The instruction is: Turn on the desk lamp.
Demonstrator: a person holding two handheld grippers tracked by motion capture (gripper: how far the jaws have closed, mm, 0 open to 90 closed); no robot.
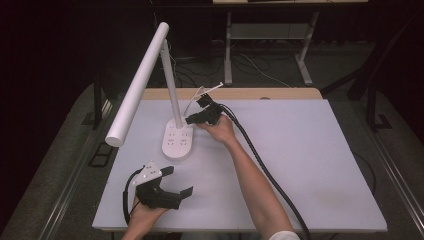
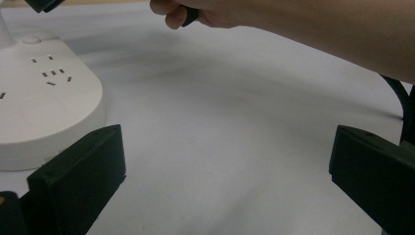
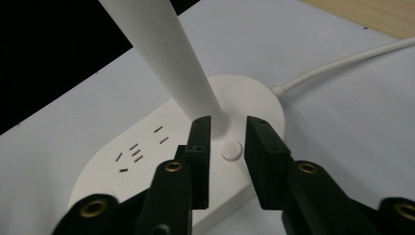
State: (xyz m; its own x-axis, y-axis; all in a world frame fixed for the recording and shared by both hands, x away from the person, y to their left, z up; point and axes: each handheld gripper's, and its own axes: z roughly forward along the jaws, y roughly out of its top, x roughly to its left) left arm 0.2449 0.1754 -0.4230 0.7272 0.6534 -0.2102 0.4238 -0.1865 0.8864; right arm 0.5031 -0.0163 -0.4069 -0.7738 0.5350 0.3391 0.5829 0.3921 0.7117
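Lamp (image 3: 186,73), white, rigid, with smooth round button (image 3: 231,150) framed between narrowly parted jaws of right gripper (image 3: 228,147). Probably top-heavy; best steadied at flat base (image 3: 147,161). Left gripper (image 1: 172,187) spread wide, holding nothing.

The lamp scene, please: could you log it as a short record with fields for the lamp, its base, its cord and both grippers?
lamp: white desk lamp, upright stem, long tube head angled out and down to the table's left
base: flat oval base with socket slots and a round button
cord: white cord leaving the base toward the table's far edge
right gripper: over the base, jaws narrowly apart either side of the button, gripping nothing
left gripper: near the table's front edge, jaws wide open, empty
table: white top
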